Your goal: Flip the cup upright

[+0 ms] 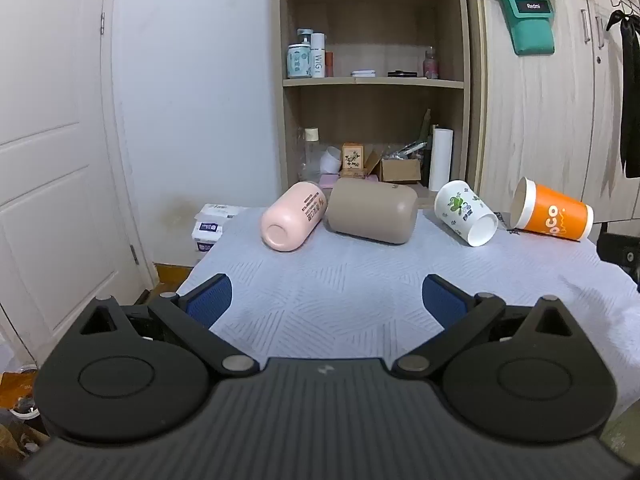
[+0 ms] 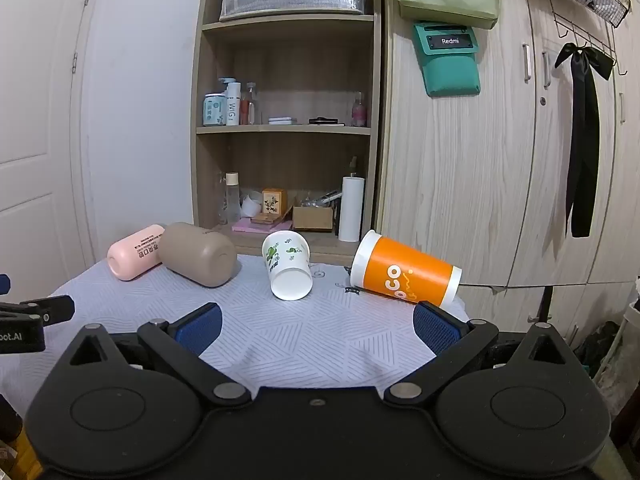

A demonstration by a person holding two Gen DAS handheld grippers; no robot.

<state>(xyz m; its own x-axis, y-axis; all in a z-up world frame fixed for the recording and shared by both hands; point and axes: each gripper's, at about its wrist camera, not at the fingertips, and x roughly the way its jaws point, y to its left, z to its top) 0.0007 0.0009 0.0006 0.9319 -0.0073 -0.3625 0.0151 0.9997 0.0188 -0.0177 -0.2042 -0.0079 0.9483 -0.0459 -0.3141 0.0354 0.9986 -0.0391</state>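
Several cups lie on their sides along the far edge of the cloth-covered table (image 1: 340, 304): a pink cup (image 1: 292, 216), a taupe cup (image 1: 372, 212), a white cup with green print (image 1: 466, 212) and an orange paper cup (image 1: 554, 214). The right wrist view shows them too: pink cup (image 2: 134, 252), taupe cup (image 2: 198, 254), white cup (image 2: 288, 270), orange cup (image 2: 404, 274). My left gripper (image 1: 326, 300) is open and empty, short of the pink and taupe cups. My right gripper (image 2: 316, 326) is open and empty, short of the white and orange cups.
An open wooden shelf unit (image 1: 374, 80) with bottles, boxes and a paper roll stands right behind the table. Wardrobe doors (image 2: 500, 160) are to its right, a white door (image 1: 52, 160) to the left. Tissue packs (image 1: 210, 226) lie off the table's left edge.
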